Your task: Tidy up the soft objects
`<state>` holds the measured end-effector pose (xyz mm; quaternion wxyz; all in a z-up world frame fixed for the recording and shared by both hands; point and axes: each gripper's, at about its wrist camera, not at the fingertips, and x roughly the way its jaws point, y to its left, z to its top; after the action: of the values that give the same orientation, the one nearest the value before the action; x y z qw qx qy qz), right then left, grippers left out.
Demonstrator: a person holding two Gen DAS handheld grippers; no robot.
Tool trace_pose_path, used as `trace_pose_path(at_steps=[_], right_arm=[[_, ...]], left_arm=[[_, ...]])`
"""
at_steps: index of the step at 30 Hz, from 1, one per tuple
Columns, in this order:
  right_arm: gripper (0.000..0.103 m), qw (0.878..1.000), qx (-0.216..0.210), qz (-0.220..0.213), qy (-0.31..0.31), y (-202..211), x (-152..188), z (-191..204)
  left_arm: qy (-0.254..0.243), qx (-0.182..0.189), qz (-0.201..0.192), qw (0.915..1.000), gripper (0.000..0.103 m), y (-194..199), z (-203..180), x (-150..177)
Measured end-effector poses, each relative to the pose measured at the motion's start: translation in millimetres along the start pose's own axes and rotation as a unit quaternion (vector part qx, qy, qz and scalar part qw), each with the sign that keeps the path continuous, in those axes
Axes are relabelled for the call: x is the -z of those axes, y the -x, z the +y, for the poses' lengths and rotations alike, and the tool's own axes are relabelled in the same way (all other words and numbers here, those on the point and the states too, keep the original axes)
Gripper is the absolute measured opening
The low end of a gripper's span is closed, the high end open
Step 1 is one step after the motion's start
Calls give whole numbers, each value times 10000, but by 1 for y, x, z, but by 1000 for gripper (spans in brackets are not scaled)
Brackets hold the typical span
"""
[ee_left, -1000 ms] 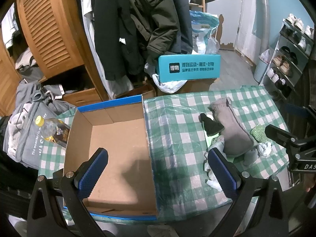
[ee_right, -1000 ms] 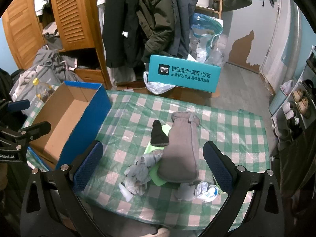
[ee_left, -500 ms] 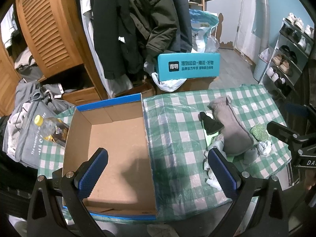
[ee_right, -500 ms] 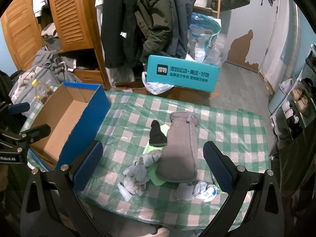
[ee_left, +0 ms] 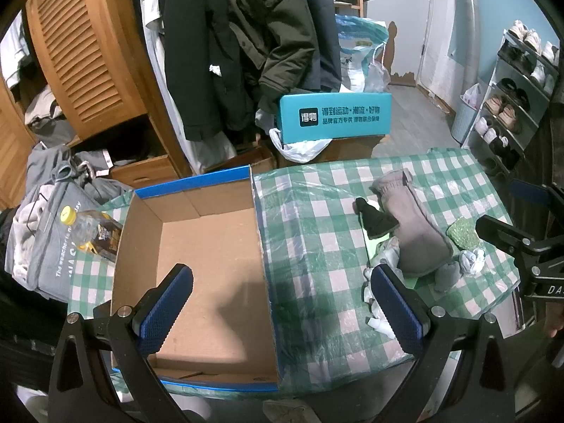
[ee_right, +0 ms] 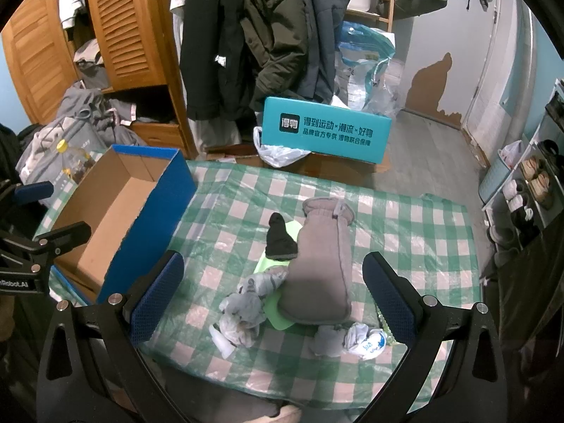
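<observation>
A pile of soft things lies on the green checked tablecloth [ee_right: 405, 225]: a long grey knitted piece [ee_right: 320, 264] [ee_left: 412, 229], a black sock [ee_right: 278, 238] [ee_left: 375, 216], a light green cloth [ee_right: 278, 303] under them, crumpled grey-white socks [ee_right: 243, 306] and a balled white sock [ee_right: 365, 338]. An empty cardboard box with blue sides [ee_left: 204, 264] [ee_right: 116, 208] stands at the left. My left gripper [ee_left: 282, 299] hangs open above the box's right wall. My right gripper [ee_right: 273, 289] hangs open above the pile, holding nothing.
A small green speckled pad [ee_left: 463, 232] lies near the table's right edge. A bottle with a yellow cap [ee_left: 91, 229] lies left of the box. Behind the table stand a teal box [ee_left: 335, 116], hanging coats [ee_right: 246, 35] and a wooden wardrobe [ee_left: 88, 56]; a shoe rack [ee_left: 518, 81] is at the right.
Both grippers drifted only slightly; the views shifted a little. Nothing was gripped or moved on the table.
</observation>
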<state>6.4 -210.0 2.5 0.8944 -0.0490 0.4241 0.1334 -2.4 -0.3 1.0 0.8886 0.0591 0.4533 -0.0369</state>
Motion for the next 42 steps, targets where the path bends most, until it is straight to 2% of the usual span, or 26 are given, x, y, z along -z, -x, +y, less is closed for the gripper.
trace_pose_path(at_steps=[30, 37, 42], right_arm=[[101, 10000, 21, 19, -6, -3, 3, -4], [101, 9999, 85, 48, -58, -1, 10, -22], [101, 9997, 163, 108, -125, 0, 10, -29]], left_arm=[[5, 36, 52, 10000, 102, 3, -4, 5], [-36, 59, 126, 9999, 102, 1, -17, 15], [-62, 65, 278, 9996, 102, -10, -19, 7]])
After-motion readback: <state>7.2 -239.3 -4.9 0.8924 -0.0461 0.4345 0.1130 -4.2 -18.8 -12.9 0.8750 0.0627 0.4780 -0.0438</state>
